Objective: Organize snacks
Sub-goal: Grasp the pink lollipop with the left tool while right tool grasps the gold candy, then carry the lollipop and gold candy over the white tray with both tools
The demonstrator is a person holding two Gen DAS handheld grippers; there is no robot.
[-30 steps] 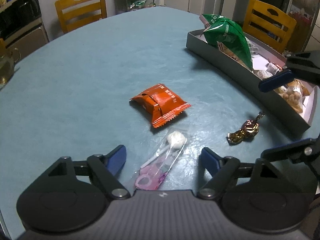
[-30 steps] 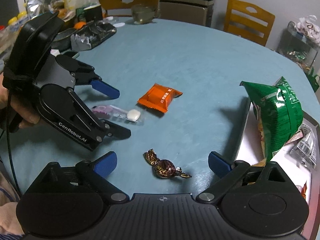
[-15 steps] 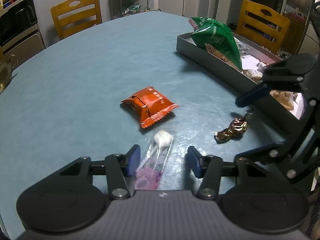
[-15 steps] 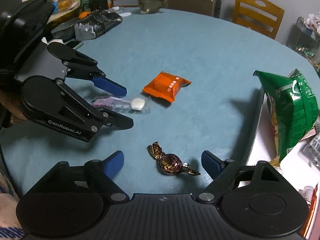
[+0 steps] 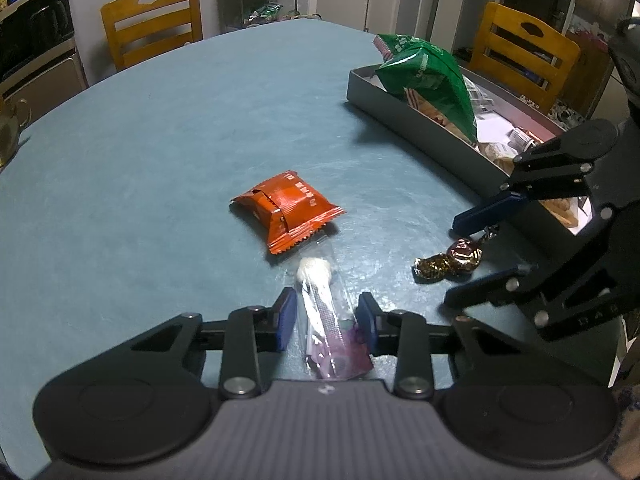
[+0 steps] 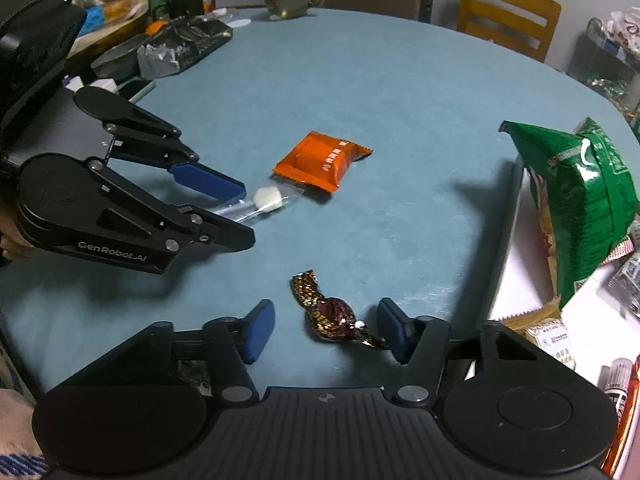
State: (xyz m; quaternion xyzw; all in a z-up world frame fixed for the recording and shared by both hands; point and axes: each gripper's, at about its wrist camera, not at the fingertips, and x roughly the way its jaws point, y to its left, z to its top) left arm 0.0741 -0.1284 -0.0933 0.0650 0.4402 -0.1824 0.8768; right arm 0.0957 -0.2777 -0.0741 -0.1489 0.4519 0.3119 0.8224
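Note:
A lollipop in a clear wrapper [image 5: 320,312] lies on the blue table between the fingers of my left gripper [image 5: 327,322], whose jaws stand close on both sides of it, still a little apart. It also shows in the right wrist view [image 6: 264,202]. A foil-wrapped chocolate [image 6: 330,316] lies between the open fingers of my right gripper [image 6: 326,326]; its right tail touches the right pad. In the left wrist view the chocolate [image 5: 450,264] sits by the right gripper [image 5: 466,260]. An orange snack packet [image 5: 286,210] lies just beyond the lollipop.
A grey box [image 5: 420,128] at the right holds a green chip bag [image 5: 428,76] and several small snacks. Wooden chairs [image 5: 154,20] stand around the table. Dark trays and clutter [image 6: 180,40] sit at the far left in the right wrist view.
My left gripper's jaws have narrowed around the lollipop wrapper. My right gripper has moved in over the chocolate, which now lies between its fingers, and its jaws have narrowed too.

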